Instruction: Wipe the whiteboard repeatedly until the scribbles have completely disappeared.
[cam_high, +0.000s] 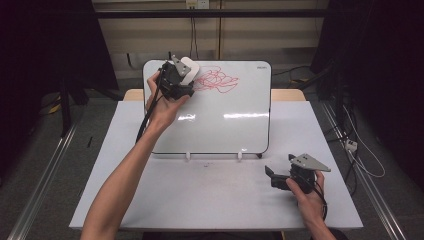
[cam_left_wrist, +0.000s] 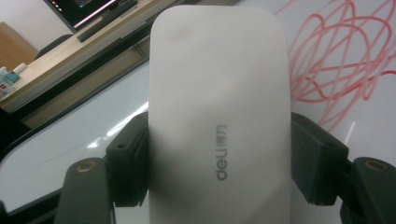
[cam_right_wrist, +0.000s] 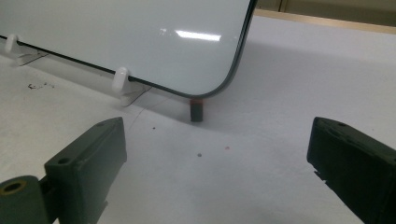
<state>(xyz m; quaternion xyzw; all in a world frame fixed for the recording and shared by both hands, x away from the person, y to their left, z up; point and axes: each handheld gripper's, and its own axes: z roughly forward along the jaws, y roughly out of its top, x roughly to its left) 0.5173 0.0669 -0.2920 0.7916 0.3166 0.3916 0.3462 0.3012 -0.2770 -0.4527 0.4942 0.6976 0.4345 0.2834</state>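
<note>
A white whiteboard (cam_high: 225, 115) stands tilted back on the white table (cam_high: 210, 200), with a red scribble (cam_high: 216, 81) near its top middle. My left gripper (cam_high: 181, 75) is up at the board's top left corner, shut on a white eraser (cam_high: 190, 67). In the left gripper view the eraser (cam_left_wrist: 217, 93), marked "deli", is clamped between both pads, with the scribble (cam_left_wrist: 336, 60) just to its right. My right gripper (cam_high: 271, 176) rests on the table at the front right, open with nothing in it. In its own view the right gripper (cam_right_wrist: 219, 158) faces the whiteboard's lower corner (cam_right_wrist: 116, 32).
Two white feet (cam_right_wrist: 122, 81) hold up the board's lower edge. A small dark stub with a red top (cam_right_wrist: 197, 109) stands under the board's right corner. Metal rails run along the floor on both sides of the table. Cables hang at the right.
</note>
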